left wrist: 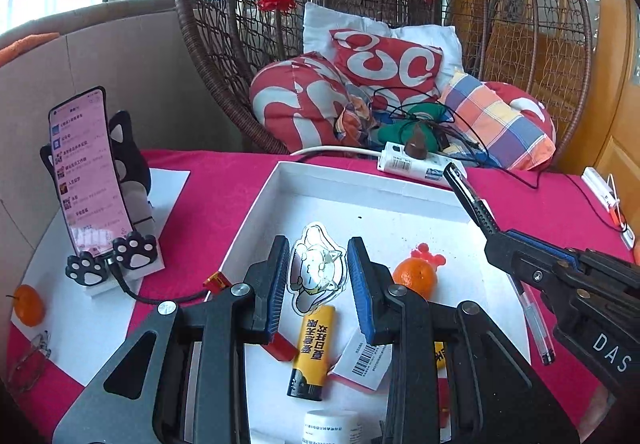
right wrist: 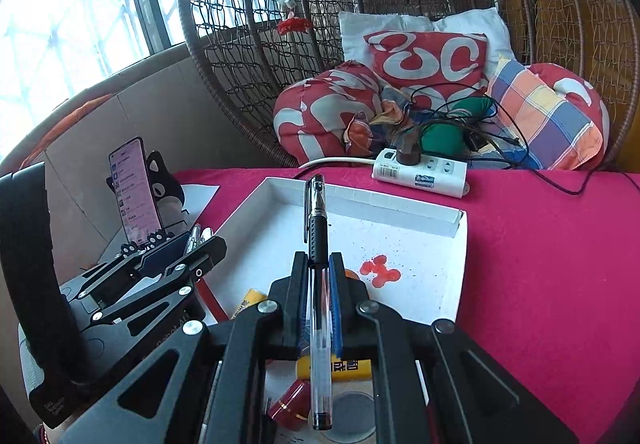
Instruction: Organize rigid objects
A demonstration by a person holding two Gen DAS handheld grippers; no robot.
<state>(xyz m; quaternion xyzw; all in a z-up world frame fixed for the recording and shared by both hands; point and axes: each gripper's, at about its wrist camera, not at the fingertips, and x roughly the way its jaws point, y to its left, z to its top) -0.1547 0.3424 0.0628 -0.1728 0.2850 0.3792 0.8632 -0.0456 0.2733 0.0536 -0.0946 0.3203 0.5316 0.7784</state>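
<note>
Now right tongs (right wrist: 318, 264) clamp pen (right wrist: 317, 228); left tongs (left wrist: 318, 256) hold sticker (left wrist: 316, 268)

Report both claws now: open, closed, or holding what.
Left claw: closed on a clear cartoon-cat sticker, above the white tray.
Right claw: closed on a black pen.

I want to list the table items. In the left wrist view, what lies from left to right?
Small orange → phone → clear cat sticker → orange in the tray → pen.
</note>
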